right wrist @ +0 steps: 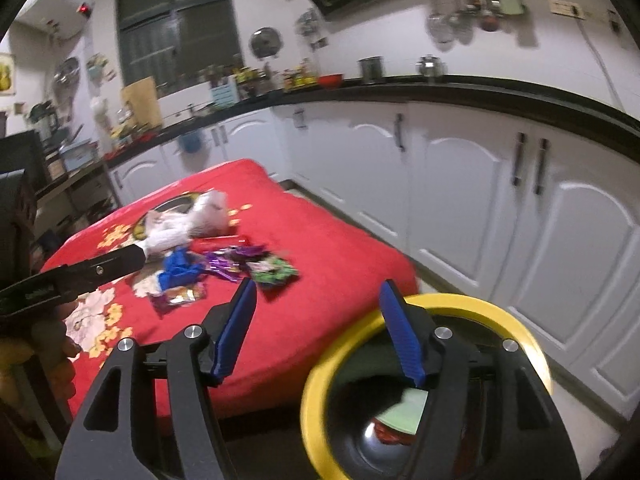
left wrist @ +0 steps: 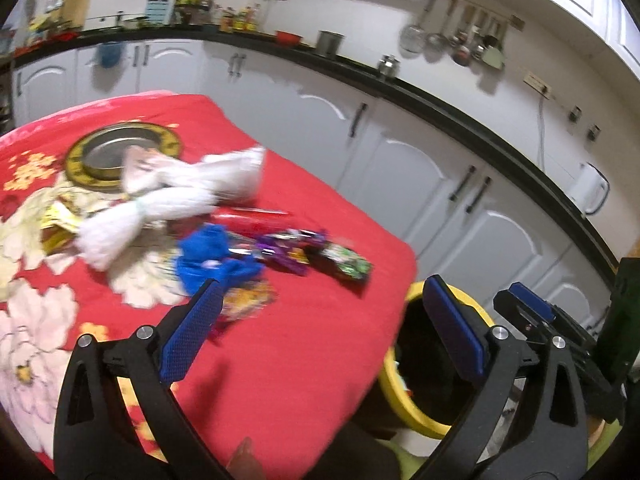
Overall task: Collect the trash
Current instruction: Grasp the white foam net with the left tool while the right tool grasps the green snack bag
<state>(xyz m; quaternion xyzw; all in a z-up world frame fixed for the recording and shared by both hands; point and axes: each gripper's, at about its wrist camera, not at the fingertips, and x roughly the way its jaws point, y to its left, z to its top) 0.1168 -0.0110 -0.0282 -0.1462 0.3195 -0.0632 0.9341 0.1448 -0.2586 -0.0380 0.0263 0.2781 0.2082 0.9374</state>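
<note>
Trash lies in a pile on the red floral tablecloth [left wrist: 280,360]: crumpled white paper [left wrist: 172,196], a blue crumpled piece [left wrist: 212,256], purple wrappers [left wrist: 284,248], a dark green wrapper [left wrist: 344,266] and an orange foil wrapper [left wrist: 248,300]. My left gripper [left wrist: 322,284] hangs open and empty over the table's near right corner, short of the pile. A yellow-rimmed bin [right wrist: 460,304] stands on the floor beside that corner, with green and red scraps inside. My right gripper [right wrist: 318,284] is open and empty, its right finger above the bin's rim. The same pile [right wrist: 224,268] lies ahead of it.
A gold-rimmed metal plate [left wrist: 120,152] sits behind the white paper. White cabinets [left wrist: 400,168] under a black counter [left wrist: 440,104] run close along the table's far and right sides. A yellow wrapper [left wrist: 60,220] lies at the pile's left.
</note>
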